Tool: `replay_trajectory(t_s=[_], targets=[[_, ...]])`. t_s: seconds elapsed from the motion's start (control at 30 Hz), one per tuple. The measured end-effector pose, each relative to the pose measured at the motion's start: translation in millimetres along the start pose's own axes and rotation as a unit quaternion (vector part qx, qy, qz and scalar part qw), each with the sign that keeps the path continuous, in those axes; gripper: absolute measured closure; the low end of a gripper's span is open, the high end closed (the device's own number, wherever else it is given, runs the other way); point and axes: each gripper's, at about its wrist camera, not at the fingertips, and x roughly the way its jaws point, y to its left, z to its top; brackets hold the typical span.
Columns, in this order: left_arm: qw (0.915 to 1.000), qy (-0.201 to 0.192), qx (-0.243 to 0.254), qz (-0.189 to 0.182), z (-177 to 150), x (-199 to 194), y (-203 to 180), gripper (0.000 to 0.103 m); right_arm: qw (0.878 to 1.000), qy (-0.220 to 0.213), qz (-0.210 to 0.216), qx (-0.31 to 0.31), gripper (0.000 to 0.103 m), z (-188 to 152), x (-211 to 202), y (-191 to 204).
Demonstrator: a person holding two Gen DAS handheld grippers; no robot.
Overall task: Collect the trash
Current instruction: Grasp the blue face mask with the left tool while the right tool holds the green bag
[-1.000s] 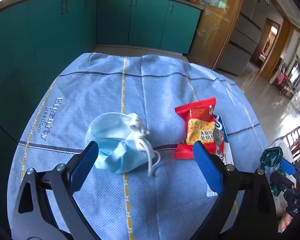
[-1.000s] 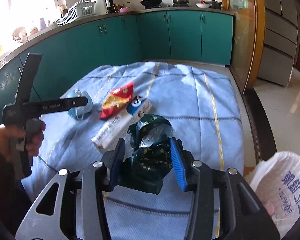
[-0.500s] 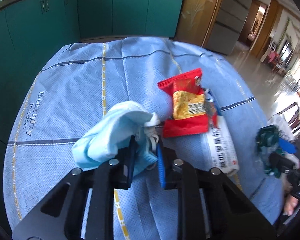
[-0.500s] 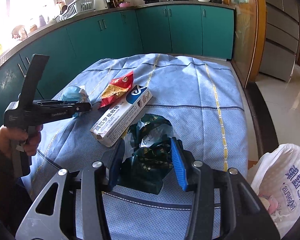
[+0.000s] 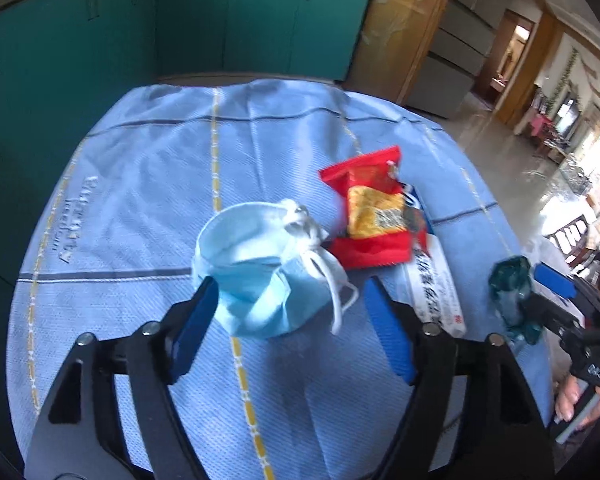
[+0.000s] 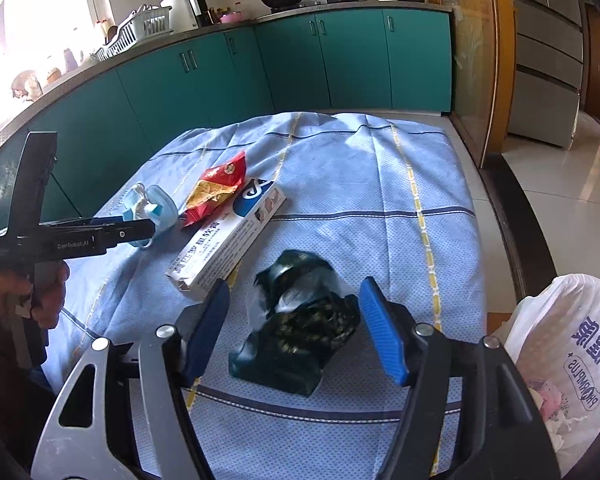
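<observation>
Trash on the blue cloth: both grippers open, nothing gripped

Trash lies across a counter [image 6: 440,184] draped in a blue checked cloth. Taken left to right in the left wrist view, a crumpled blue face mask [image 5: 260,276] sits at centre, a red snack wrapper [image 5: 374,220] just beside it on the right, a white carton [image 5: 436,288] partly under the wrapper, and a dark green crumpled bag [image 5: 510,284] at the right edge.

The left gripper [image 5: 290,320] has its fingers spread wide on either side of the mask, holding nothing; the mask's near edge lies between the blue pads. To take it well, I would push forward so the pads bracket the bunched body and not the loose white ear loops, then close firmly, since soft fabric slips.

In the right wrist view, the right gripper [image 6: 296,328] is likewise wide open and empty, with the green bag [image 6: 300,328] resting on the cloth between its fingers. A white plastic sack [image 6: 572,356] shows at the lower right of that frame, beyond the counter's edge, and is probably the collection point. Gripping the bag's thick middle looks safest; thin film at the top may tear or slide out.
</observation>
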Motion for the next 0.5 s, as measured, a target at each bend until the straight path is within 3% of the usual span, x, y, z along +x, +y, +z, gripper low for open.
replay_trajectory(t_s=[0.17, 0.27, 0.43, 0.5], targets=[[0.9976, -0.041, 0.008, 0.056, 11.2, 2.3, -4.9, 0.013, 1.000, 0.007, -0.001, 0.001, 0.035, -0.5, 6.3, 3.0], [0.9967, -0.049, 0.013, 0.063, 18.8, 9.4, -8.6, 0.011, 1.000, 0.012, -0.002, -0.003, 0.034, -1.4, 12.0, 6.9], [0.9964, -0.016, 0.033, 0.076, 19.3, 32.7, -12.8, 0.011, 1.000, 0.019, -0.011, -0.008, 0.034, -3.6, 17.2, 7.7], [0.9952, -0.002, 0.045, 0.086, 15.4, 38.0, -14.1, 0.015, 1.000, 0.021, -0.012, -0.006, 0.034, -4.0, 18.2, 6.5]])
